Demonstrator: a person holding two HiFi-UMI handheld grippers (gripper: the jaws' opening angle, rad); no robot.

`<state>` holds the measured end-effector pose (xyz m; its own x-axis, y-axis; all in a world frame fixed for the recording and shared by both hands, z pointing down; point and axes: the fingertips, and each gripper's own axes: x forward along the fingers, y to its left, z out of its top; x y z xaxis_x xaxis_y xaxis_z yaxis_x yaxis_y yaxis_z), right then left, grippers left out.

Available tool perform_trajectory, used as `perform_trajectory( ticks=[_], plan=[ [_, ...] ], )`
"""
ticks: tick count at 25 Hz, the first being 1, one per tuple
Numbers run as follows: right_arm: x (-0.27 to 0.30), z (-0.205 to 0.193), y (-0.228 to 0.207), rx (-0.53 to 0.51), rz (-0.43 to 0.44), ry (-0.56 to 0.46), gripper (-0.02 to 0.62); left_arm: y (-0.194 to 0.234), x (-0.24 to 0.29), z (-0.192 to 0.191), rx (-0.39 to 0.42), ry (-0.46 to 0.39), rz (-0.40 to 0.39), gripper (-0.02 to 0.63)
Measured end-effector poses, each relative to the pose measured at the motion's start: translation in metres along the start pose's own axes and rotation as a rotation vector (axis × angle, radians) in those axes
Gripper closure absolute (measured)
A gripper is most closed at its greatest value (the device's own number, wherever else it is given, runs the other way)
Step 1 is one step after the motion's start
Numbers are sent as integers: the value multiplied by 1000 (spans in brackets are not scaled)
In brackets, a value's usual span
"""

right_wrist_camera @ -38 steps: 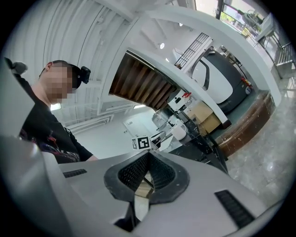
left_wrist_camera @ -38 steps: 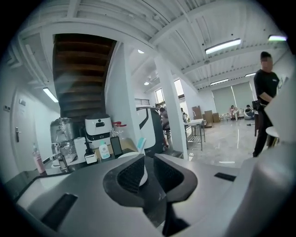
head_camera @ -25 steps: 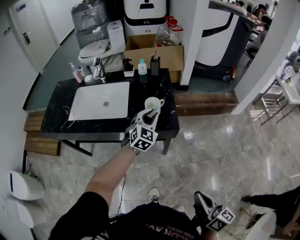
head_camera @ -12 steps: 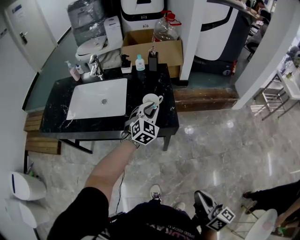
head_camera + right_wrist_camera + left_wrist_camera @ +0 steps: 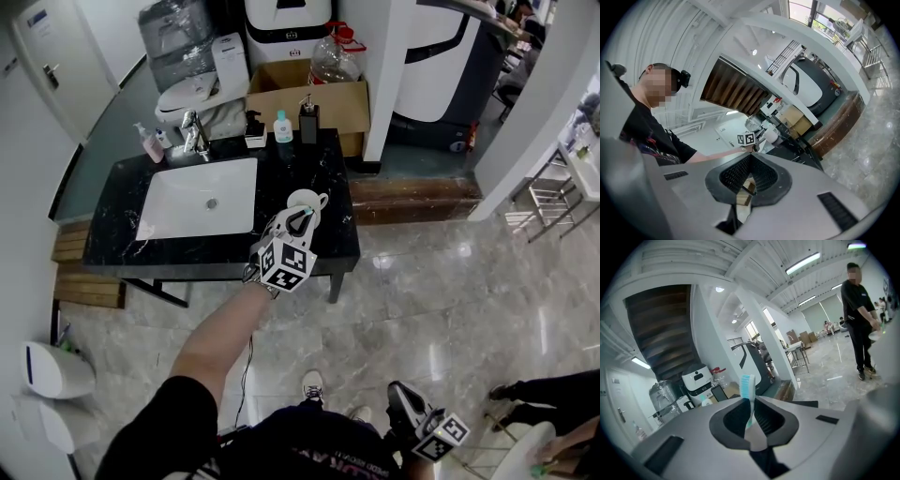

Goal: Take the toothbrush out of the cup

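**Spotter:** Nearest you, your right tool (image 5: 751, 155) hangs low beside your body over the grey tiled floor (image 5: 441, 309), well short of the cup (image 5: 293, 199). Its jaws are pressed together with nothing gripped.

**Checker:** Your left arm (image 5: 220, 342) is bare below a black sleeve and stretches forward toward the cup. The left tool (image 5: 751, 398) is tipped so its marker cube (image 5: 284, 265) faces you.

**Spotter:** That tool is clamped on the toothbrush (image 5: 747, 383). You have it by the handle, upright between the jaws. The handle is slim and white with teal patches, and a pale blue and white bristle head pokes above the jaw tips.

**Checker:** In your head view the toothbrush sits right at the cup's near rim. I cannot tell whether its lower end is inside the cup.

**Spotter:** The cup is white, with its handle turned to the right. It stands on the black marbled worktop (image 5: 323, 234).

**Checker:** As for writing, the cubes carry only black-and-white square patterns. The bottle labels behind the cup are too small to read.

**Spotter:** Left of the cup is the white sink (image 5: 164, 220), with the tap (image 5: 195, 136) behind it.

**Checker:** Beyond the cup, at the worktop's back edge, stand a black pump dispenser (image 5: 308, 124) and a small bottle with a blue label (image 5: 283, 129). A pink pump bottle (image 5: 150, 146) is far to the cup's left.

**Spotter:** Farther behind the cup are an open cardboard box (image 5: 323, 105) and a clear water jug (image 5: 336, 64) with a red cap.
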<state>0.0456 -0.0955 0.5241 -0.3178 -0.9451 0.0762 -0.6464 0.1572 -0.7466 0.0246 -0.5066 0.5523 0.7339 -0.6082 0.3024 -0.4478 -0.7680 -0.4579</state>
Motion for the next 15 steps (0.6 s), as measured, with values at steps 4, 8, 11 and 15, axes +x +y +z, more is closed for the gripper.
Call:
perform_trajectory(
  ticks=[4,8,11,15],
  plan=[
    [1,0,2,8,9,-2,584,11,-6,5,-62,-28,19,577],
    [0,2,2,-7,31,-9,584,22,-11,15,-99,-56,41,578],
    [1,2,2,-10,38,-8,584,29,-16,24,-117,-79,50,578],
    [3,2,6,11,58,-8,584,37,-26,39,-145,-121,67,578]
  ],
)
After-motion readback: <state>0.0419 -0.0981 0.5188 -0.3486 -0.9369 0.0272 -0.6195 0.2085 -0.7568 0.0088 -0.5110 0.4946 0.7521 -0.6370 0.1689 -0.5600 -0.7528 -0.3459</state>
